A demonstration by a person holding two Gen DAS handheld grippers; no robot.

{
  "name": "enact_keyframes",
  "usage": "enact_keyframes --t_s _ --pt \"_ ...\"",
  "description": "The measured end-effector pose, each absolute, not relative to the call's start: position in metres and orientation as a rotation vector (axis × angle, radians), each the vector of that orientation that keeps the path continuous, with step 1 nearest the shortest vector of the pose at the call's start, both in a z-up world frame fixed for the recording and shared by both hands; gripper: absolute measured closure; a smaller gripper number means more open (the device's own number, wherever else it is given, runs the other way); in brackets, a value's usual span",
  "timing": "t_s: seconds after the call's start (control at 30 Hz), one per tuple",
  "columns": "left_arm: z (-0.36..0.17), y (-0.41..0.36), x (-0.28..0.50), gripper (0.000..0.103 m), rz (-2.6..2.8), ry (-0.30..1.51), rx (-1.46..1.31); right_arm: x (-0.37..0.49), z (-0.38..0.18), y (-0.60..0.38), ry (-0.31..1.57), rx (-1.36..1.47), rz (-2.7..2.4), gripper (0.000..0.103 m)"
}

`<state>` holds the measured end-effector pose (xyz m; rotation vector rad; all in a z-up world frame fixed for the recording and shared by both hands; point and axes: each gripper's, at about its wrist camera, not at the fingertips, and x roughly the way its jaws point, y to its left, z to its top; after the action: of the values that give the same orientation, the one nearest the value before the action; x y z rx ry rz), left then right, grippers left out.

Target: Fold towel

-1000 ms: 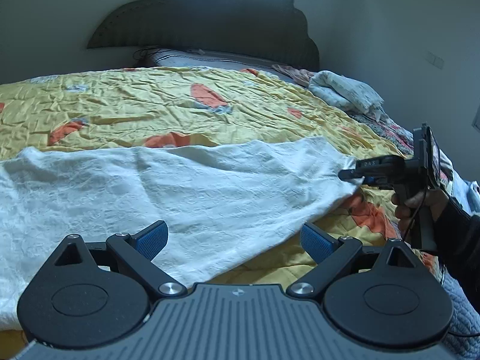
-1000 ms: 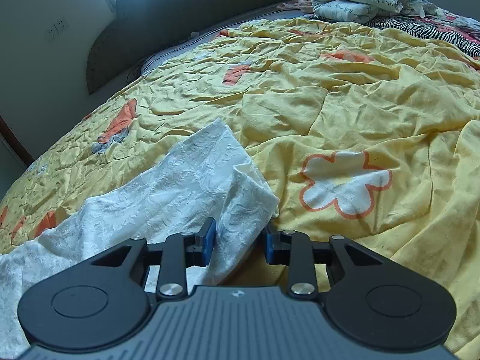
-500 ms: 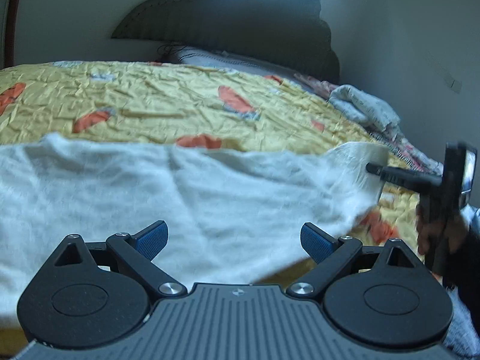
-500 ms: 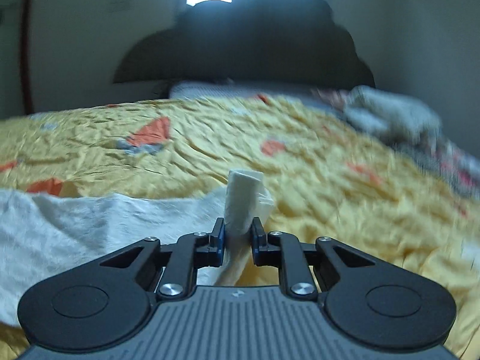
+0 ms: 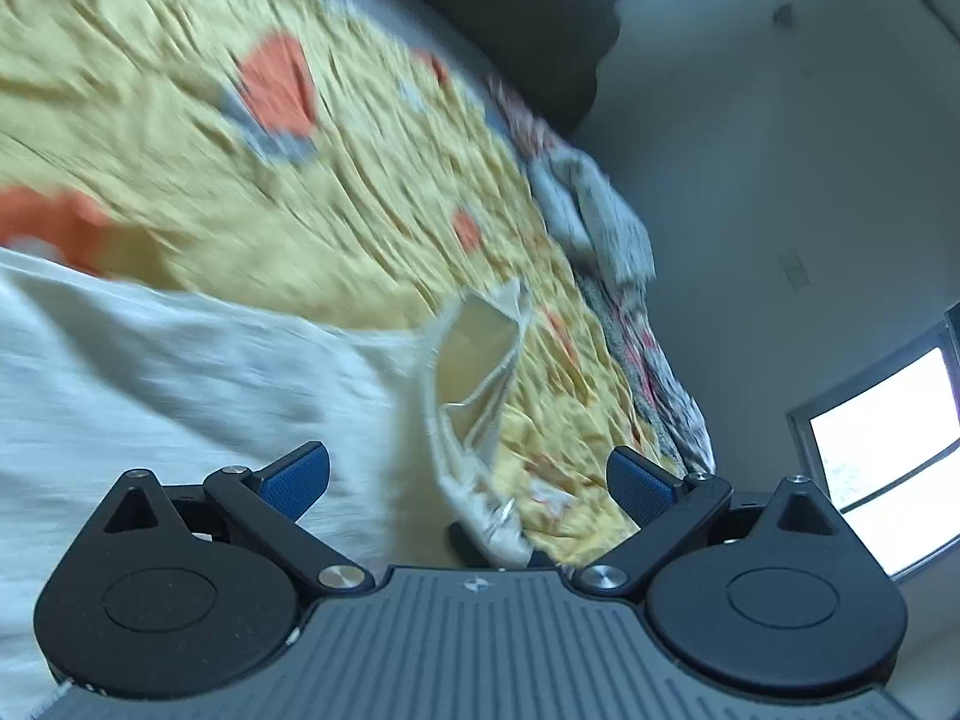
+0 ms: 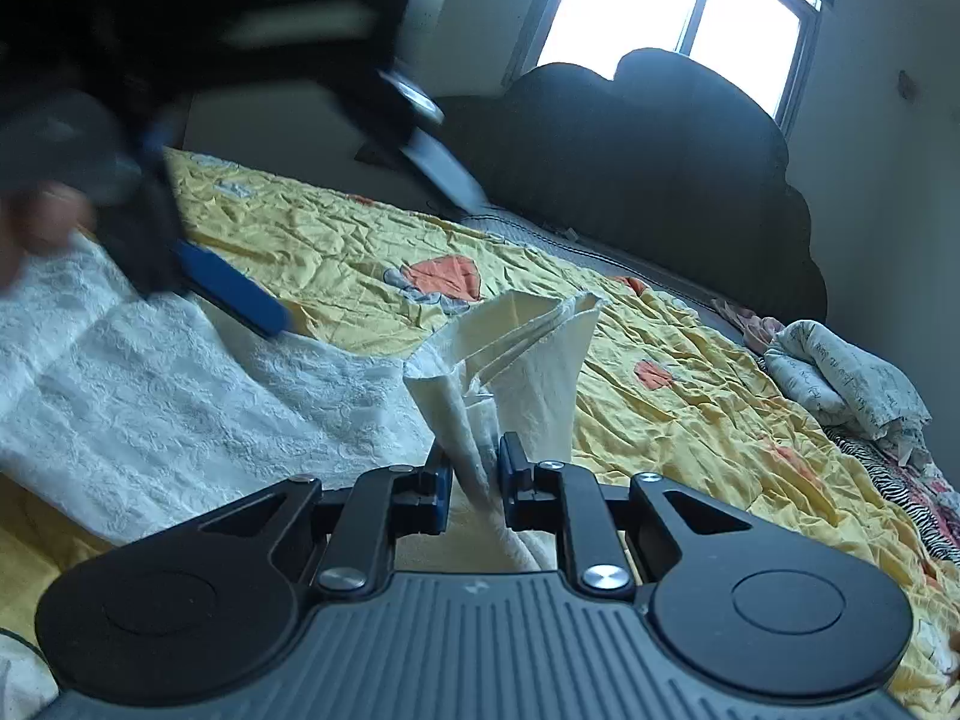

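One white towel (image 6: 180, 384), textured, corner bunched in right gripper (image 6: 474, 480), left gripper (image 5: 468, 474) wide.

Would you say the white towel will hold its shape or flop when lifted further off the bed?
Likely floppy: the towel bunches and folds above the right tongs pinching it. Probably light, since one pinched corner stands raised. Its textured weave suggests it shouldn't slip easily.

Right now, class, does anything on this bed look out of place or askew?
Yes. The towel lies crooked on the bedspread, and the corner pinched in the right gripper stands up bunched and twisted. The left gripper is open, holding nothing. A pile of linen sits loosely heaped at the far side.
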<state>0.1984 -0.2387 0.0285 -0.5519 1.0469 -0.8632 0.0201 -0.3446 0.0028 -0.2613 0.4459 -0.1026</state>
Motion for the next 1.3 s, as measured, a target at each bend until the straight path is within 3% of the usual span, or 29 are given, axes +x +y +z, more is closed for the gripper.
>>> enact_keyframes --t_s 0.13,0.23,0.27,0.3,0.33,0.37,0.63,0.7,0.77,0.8,0.97,1.17,1.3 --pt "0.013 -0.287 0.212 0.005 -0.834 1.112 -0.46 0.017 -0.002 -0.343 0.433 -0.288 -0.092 0.087" --pt "0.013 -0.312 0.213 0.016 -0.805 1.07 -0.326 0.015 -0.006 -0.339 0.429 -0.316 -0.071 0.087" --pt "0.013 -0.316 0.213 0.03 -0.773 1.057 -0.275 0.015 -0.008 -0.338 0.434 -0.323 -0.066 0.087" --pt "0.011 -0.32 0.213 0.053 -0.758 1.055 -0.235 0.015 -0.008 -0.337 0.436 -0.327 -0.063 0.087" --pt "0.008 -0.323 0.215 0.066 -0.755 1.06 -0.212 0.014 -0.01 -0.336 0.438 -0.332 -0.066 0.086" --pt "0.005 -0.322 0.214 0.09 -0.749 1.068 -0.207 0.015 -0.01 -0.335 0.447 -0.339 -0.069 0.084" --pt "0.014 -0.284 0.199 0.09 -0.743 1.01 -0.198 -0.009 0.005 -0.352 0.414 -0.195 -0.011 0.079" --pt "0.032 -0.266 0.191 0.091 -0.75 0.937 -0.158 -0.017 0.014 -0.36 0.419 -0.102 0.016 0.067" --pt "0.048 -0.24 0.192 0.091 -0.747 0.896 -0.166 -0.026 0.021 -0.366 0.421 0.009 0.068 0.04" --pt "0.055 -0.224 0.196 0.091 -0.744 0.896 -0.178 -0.031 0.024 -0.368 0.418 0.056 0.099 0.038" --pt "0.081 -0.136 0.196 0.091 -0.679 0.873 -0.129 -0.029 0.028 -0.359 0.445 0.112 0.152 0.037" --pt "0.02 -0.063 0.204 0.091 -0.452 1.022 -0.183 -0.008 0.022 -0.337 0.527 0.168 0.223 0.037" --pt "0.031 -0.046 0.189 0.091 -0.445 0.951 -0.212 -0.006 0.03 -0.322 0.508 0.136 0.266 0.037"
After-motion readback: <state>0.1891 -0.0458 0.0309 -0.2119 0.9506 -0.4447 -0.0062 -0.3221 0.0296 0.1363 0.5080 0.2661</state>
